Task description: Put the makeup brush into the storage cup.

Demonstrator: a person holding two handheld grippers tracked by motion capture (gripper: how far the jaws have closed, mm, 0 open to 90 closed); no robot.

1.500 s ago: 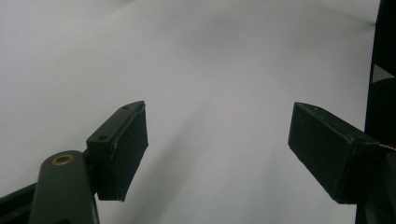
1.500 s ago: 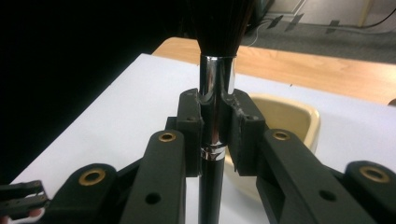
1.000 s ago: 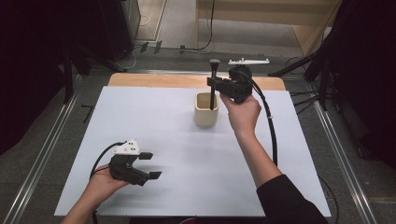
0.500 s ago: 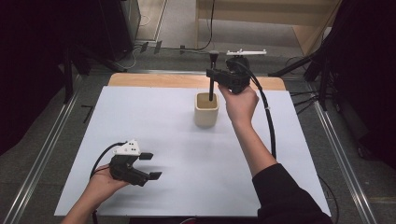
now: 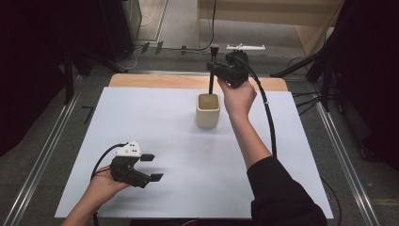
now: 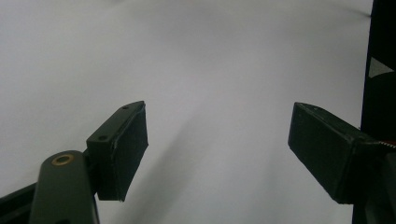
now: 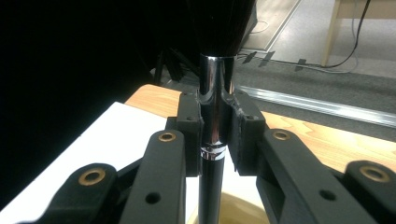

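From above, your right gripper [image 5: 217, 71] pinches a brush [image 5: 212, 70] upright over the square cream cup [image 5: 207, 110]; its handle tip looks at or just inside the rim, so I'd judge the lowering and release are left. Your left gripper [image 5: 151, 167] rests spread on the white mat [image 5: 141, 113].

Left gripper view: matte black pads [image 6: 122, 149] wide apart over smooth white.

Right gripper view: the pads [image 7: 190, 135] clamp the brush's shiny chrome ferrule [image 7: 214, 112], dark bristles above, slim black handle below.

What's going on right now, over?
Right gripper shut on brush, above cup. Left gripper open, idle on table. Nothing blocking.
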